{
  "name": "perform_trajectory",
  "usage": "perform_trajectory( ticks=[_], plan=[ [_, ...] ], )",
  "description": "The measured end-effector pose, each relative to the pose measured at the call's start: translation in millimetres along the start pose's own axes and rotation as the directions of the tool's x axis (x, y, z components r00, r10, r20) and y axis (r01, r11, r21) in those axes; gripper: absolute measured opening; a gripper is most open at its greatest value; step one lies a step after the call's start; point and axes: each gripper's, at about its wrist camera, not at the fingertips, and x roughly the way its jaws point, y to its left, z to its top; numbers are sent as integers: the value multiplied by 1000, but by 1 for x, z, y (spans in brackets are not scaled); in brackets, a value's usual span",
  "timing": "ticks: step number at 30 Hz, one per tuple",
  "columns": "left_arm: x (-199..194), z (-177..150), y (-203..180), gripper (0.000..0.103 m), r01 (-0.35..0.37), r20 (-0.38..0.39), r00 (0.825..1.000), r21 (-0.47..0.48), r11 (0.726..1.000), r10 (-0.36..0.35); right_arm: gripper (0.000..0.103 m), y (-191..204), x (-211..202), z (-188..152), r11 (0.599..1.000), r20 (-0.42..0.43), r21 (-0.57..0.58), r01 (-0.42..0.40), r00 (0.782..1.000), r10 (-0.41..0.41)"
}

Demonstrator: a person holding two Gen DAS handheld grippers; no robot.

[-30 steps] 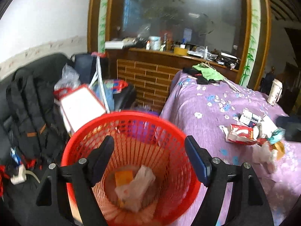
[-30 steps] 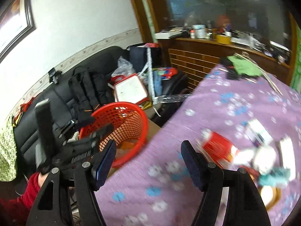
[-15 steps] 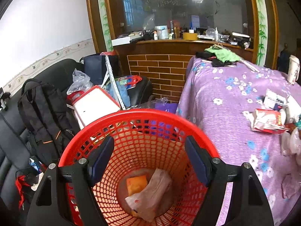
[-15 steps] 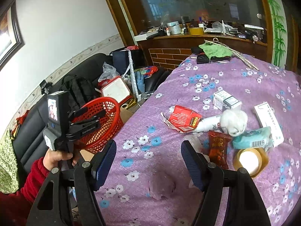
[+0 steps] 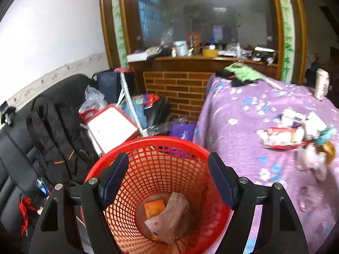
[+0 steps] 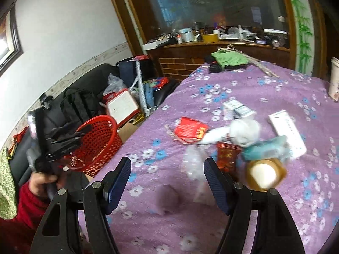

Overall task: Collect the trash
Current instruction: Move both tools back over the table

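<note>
A red mesh basket (image 5: 148,148) stands below my left gripper (image 5: 168,178), which is open and empty over its mouth. A crumpled bag (image 5: 169,218) and an orange packet (image 5: 154,207) lie in it. The basket also shows in the right wrist view (image 6: 99,139). My right gripper (image 6: 167,178) is open and empty above the purple flowered tablecloth (image 6: 243,89). Ahead of it lies a pile of trash: a clear plastic wrapper (image 6: 193,165), a red packet (image 6: 189,130), a small red pouch (image 6: 227,154), a white wad (image 6: 245,131), a teal wrapper (image 6: 264,149) and a tape roll (image 6: 264,173).
A black sofa (image 5: 17,131) with a black backpack (image 5: 57,135), bags and a white board (image 5: 112,127) stands left of the basket. A brick-fronted counter (image 5: 180,93) with clutter is behind. White boxes (image 6: 237,109) and a cup (image 6: 334,80) sit farther on the table.
The right gripper has moved forward and right, closer to the trash pile. The left gripper stays open over the basket, with its view shifted slightly.
</note>
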Motion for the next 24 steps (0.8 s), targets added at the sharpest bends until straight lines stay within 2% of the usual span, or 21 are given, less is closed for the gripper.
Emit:
perform_trajectory(
  ticks=[5, 8, 13, 17, 20, 24],
  plan=[
    [-47, 5, -28, 85, 113, 38, 993, 43, 993, -115, 75, -22, -21, -11, 998, 30, 35, 49, 998, -50],
    [-67, 4, -59, 88, 199, 49, 978, 79, 977, -203, 75, -33, -31, -21, 995, 46, 64, 73, 996, -76],
    [-80, -10, -110, 88, 331, 0, 943, 88, 939, -333, 75, -43, -46, -42, 990, 57, 81, 119, 991, -124],
    [-76, -31, -143, 88, 367, -52, 930, 43, 929, -365, 75, -49, -57, -56, 982, 78, 98, 164, 982, -171],
    [-74, -43, -156, 88, 347, -55, 937, 31, 937, -345, 75, -48, -69, -62, 968, 116, 96, 232, 963, -242],
    [-76, -49, -164, 88, 336, -50, 941, 64, 940, -333, 75, -45, -82, -73, 962, 150, 86, 260, 951, -270]
  ],
)
